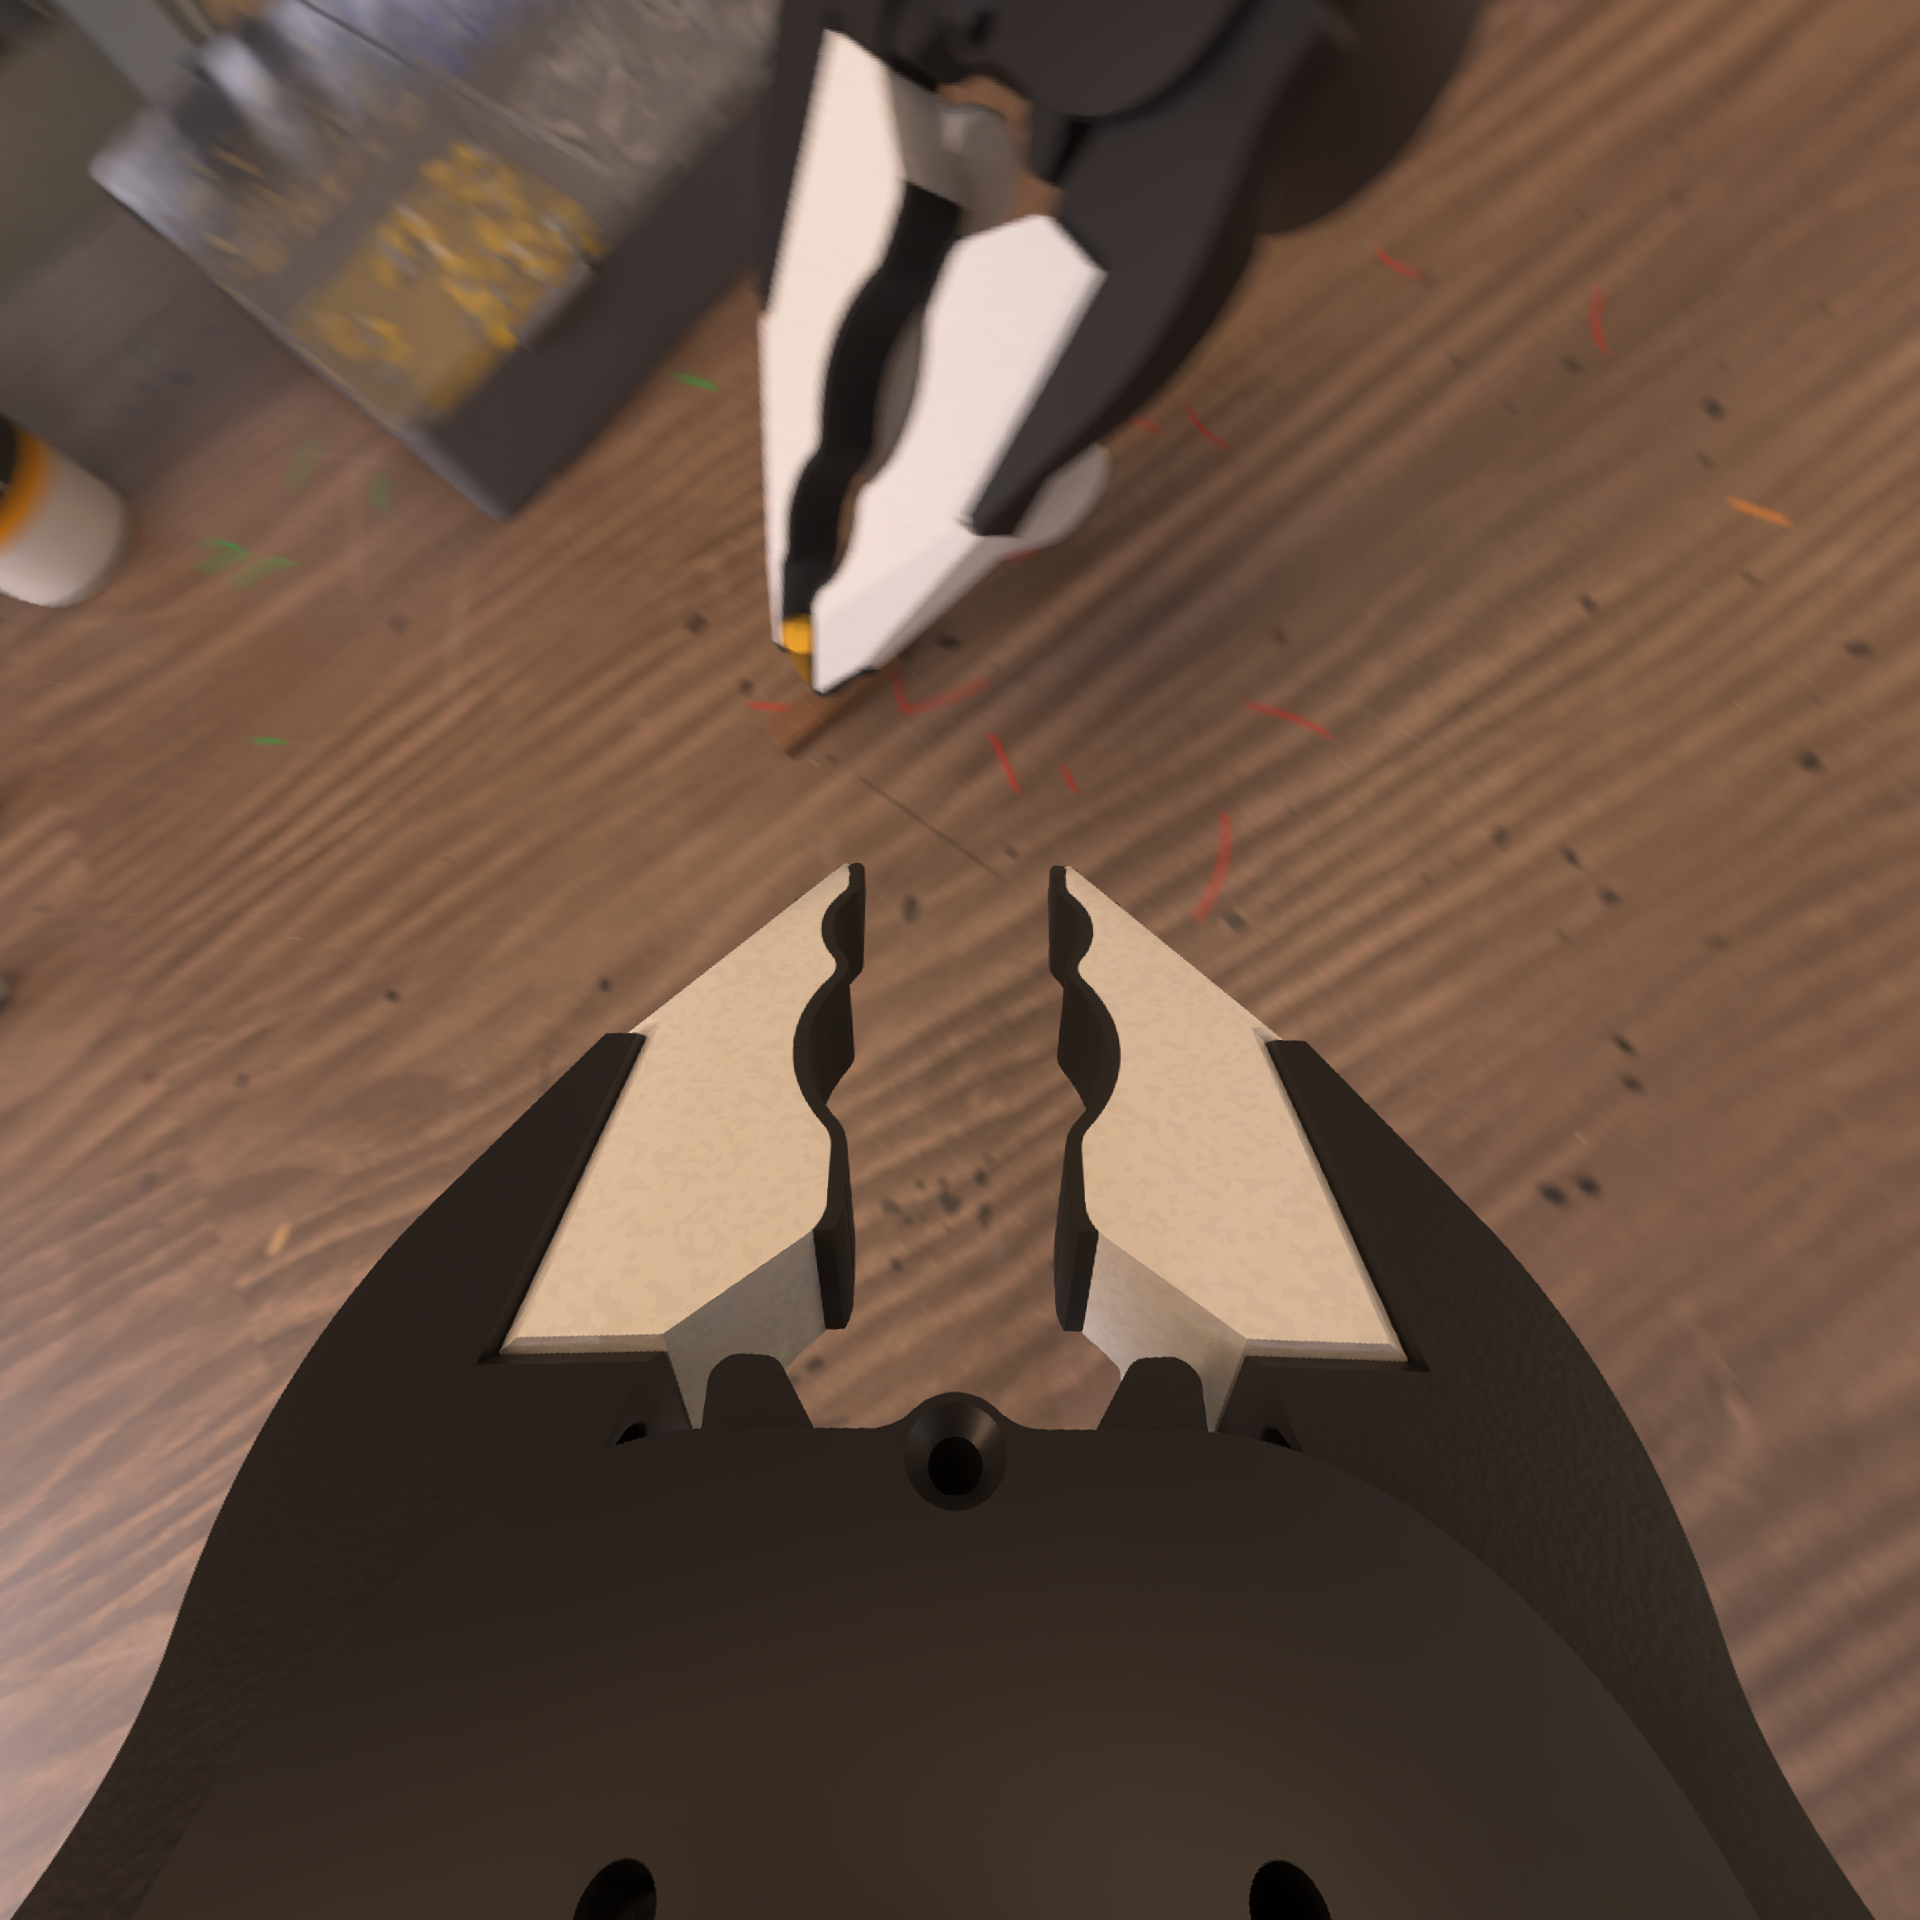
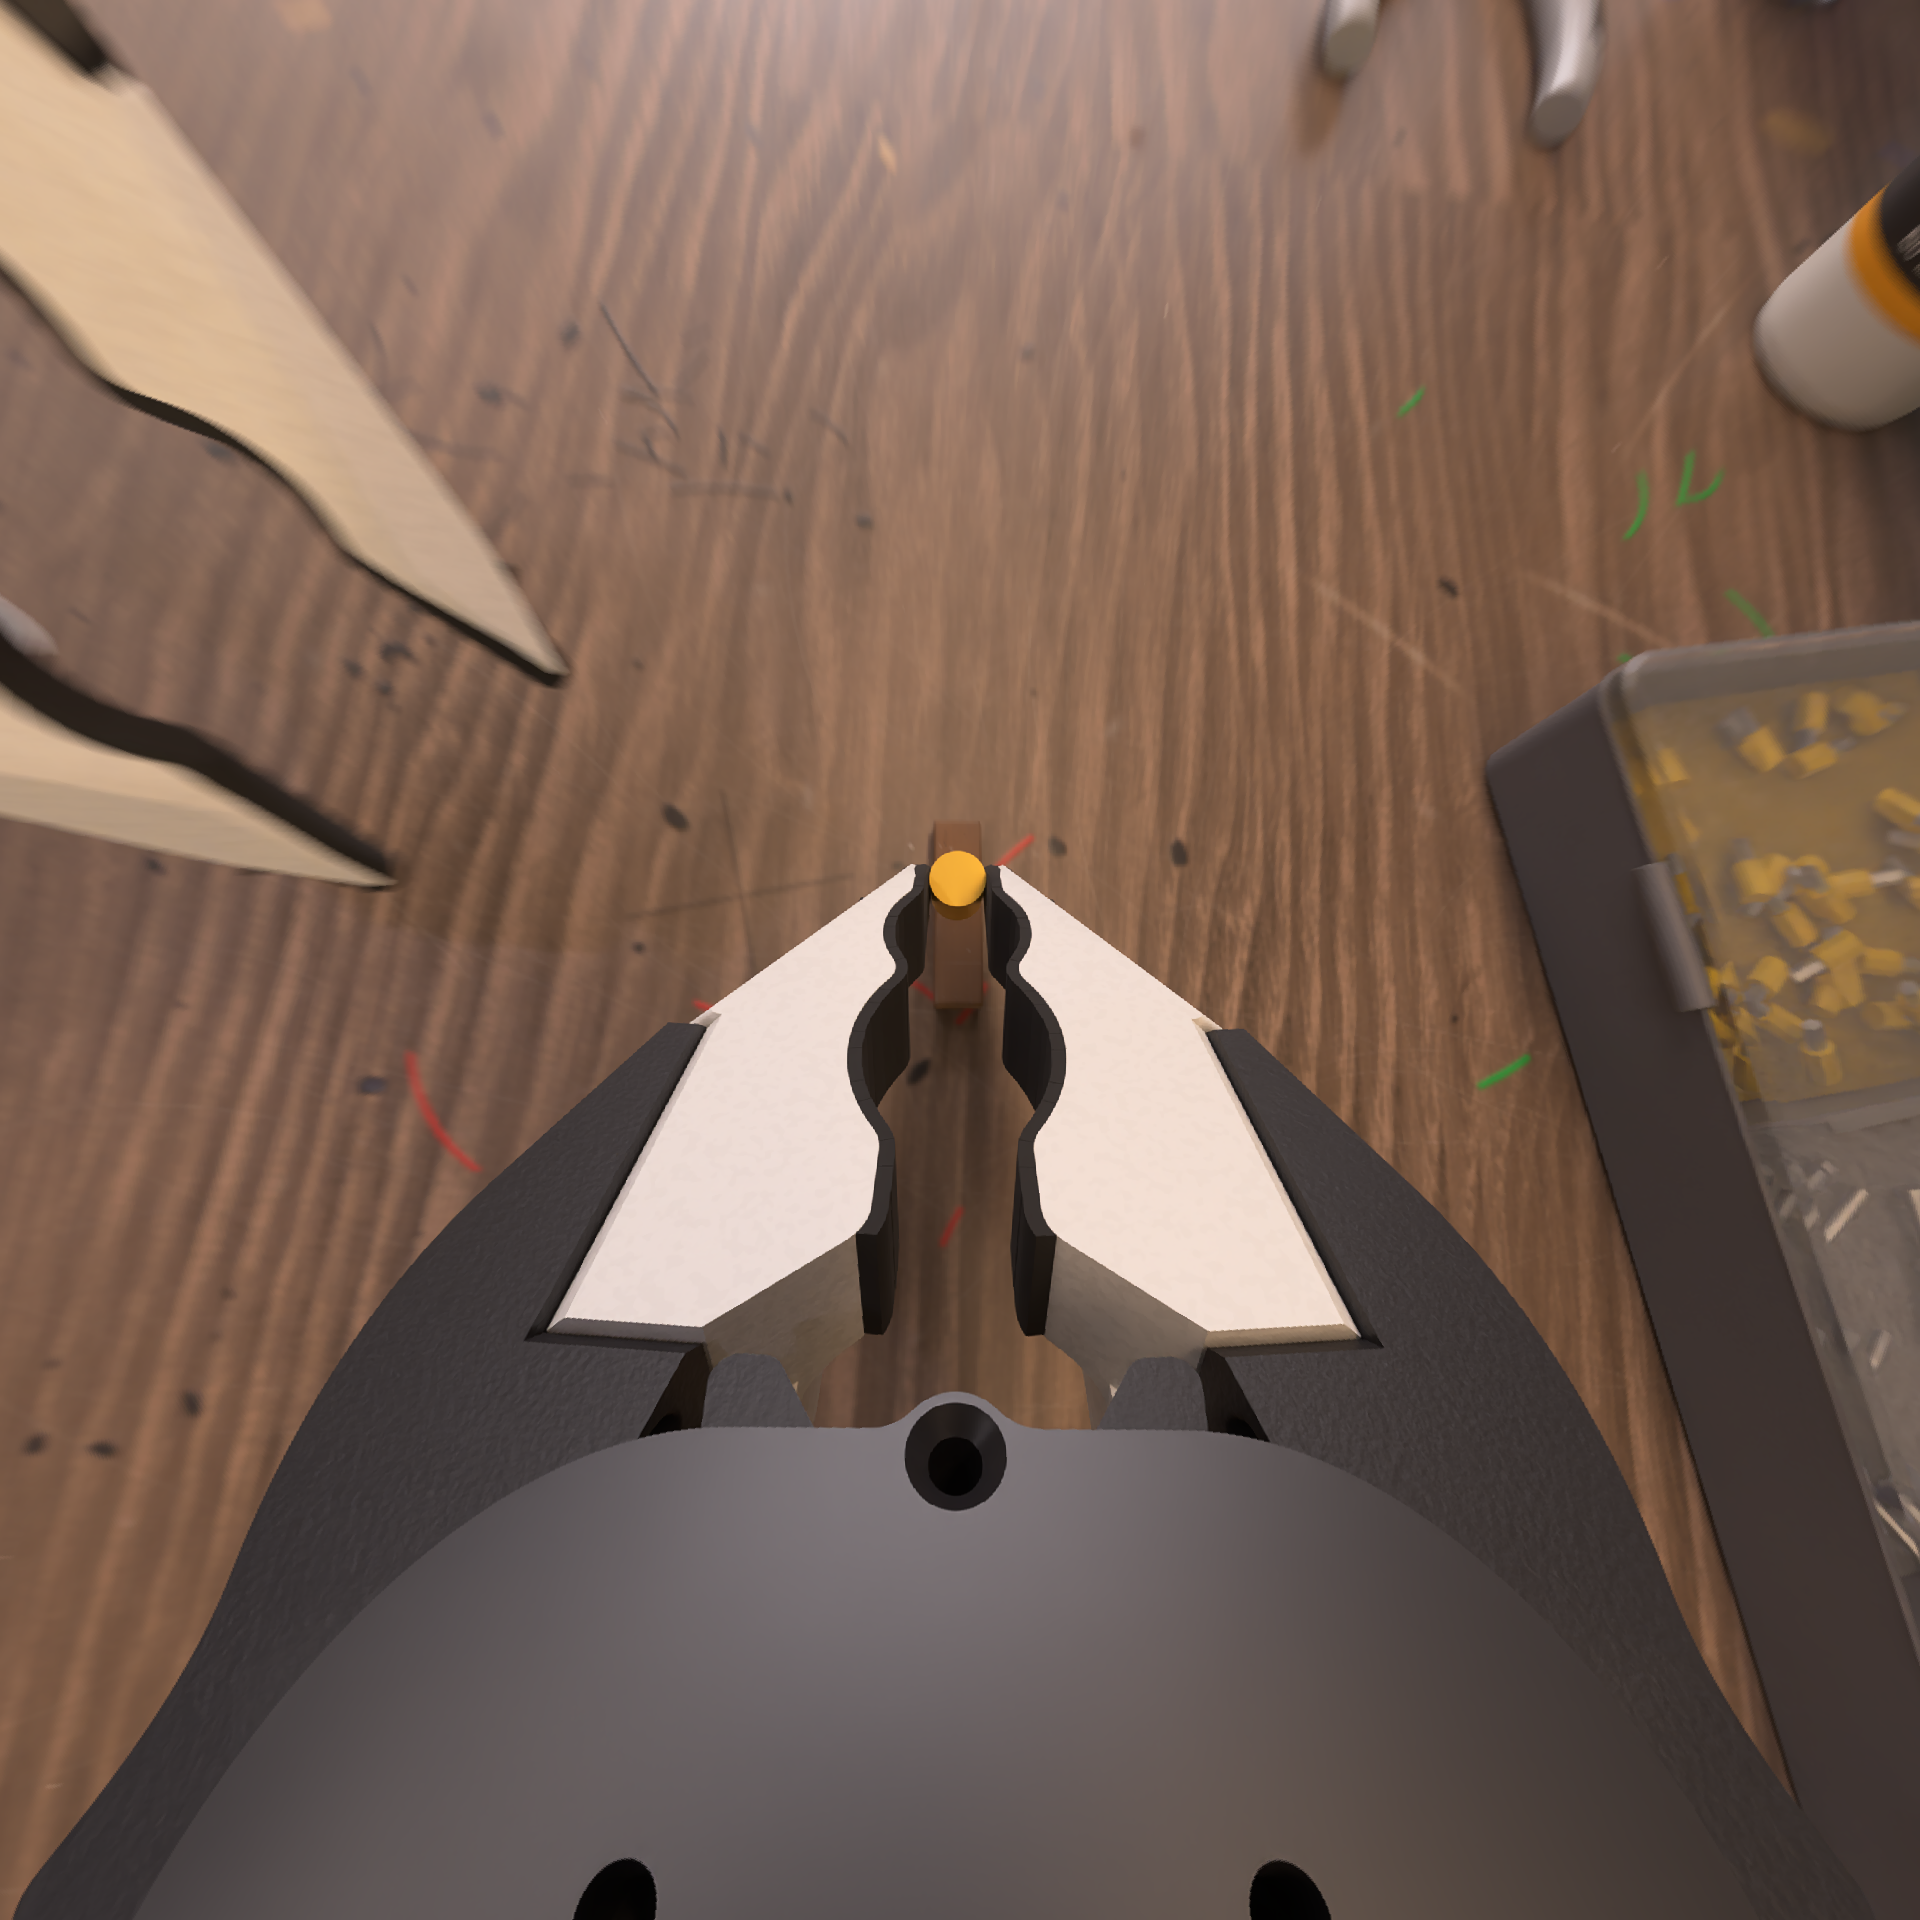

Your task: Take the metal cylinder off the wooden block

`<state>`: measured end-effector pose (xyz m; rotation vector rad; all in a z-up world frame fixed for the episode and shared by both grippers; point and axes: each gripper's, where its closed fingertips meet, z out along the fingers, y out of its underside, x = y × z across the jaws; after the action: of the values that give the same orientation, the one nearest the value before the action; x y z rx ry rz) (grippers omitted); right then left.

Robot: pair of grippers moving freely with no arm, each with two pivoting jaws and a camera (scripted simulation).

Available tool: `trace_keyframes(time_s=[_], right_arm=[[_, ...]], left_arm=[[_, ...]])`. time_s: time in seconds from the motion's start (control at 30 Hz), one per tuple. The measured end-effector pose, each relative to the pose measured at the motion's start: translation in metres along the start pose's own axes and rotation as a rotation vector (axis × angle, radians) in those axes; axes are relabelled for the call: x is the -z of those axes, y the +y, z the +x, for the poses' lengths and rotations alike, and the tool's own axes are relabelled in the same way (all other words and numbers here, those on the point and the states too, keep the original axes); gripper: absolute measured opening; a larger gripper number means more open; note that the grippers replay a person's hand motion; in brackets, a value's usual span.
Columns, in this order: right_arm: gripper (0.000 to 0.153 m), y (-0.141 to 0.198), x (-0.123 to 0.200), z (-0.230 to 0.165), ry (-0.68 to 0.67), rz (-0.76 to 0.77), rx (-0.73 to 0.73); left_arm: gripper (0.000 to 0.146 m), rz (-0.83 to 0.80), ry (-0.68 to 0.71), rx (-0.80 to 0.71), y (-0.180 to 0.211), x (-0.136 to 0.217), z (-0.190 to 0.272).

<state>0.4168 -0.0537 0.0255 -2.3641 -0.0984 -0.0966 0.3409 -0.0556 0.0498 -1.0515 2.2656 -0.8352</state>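
Small yellow-orange metal cylinder (image 2: pixel 957 879): round end face toward the right wrist camera, standing upright over the block, pinched between the tips of the right hand-held gripper (image 2: pixel 957 883); only its lower tip (image 1: pixel 798 634) shows in the left wrist view. Narrow dark-brown wooden block (image 2: pixel 957 961): flat on the brown wood-grain worktop (image 2: pixel 1143 416), directly beneath the cylinder, one corner (image 1: pixel 816 722) visible under the fingertips.

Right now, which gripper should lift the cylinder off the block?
Right. The right gripper already pinches the yellow cylinder above the wooden block. The left gripper hangs open, apart from both.
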Motion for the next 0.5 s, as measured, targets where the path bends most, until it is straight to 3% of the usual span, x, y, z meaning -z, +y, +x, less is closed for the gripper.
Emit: trace_keyframes(time_s=[0.13,0.23,0.33,0.5], right_arm=[[0.01,-0.03,0.03,-0.011,0.019,0.15,-0.043],[0.01,-0.047,0.054,-0.023,0.097,0.21,0.01],[0.01,-0.057,0.072,-0.031,0.199,0.237,0.1],[0.01,-0.066,0.089,-0.034,0.355,0.26,0.234]], left_arm=[[0.026,0.138,-0.154,0.025,-0.023,0.001,-0.029],[0.018,0.229,-0.186,0.036,-0.037,0.007,-0.036],[0.01,0.313,-0.169,0.08,-0.049,0.014,-0.033],[0.005,0.414,0.009,0.21,-0.062,0.023,-0.021]])
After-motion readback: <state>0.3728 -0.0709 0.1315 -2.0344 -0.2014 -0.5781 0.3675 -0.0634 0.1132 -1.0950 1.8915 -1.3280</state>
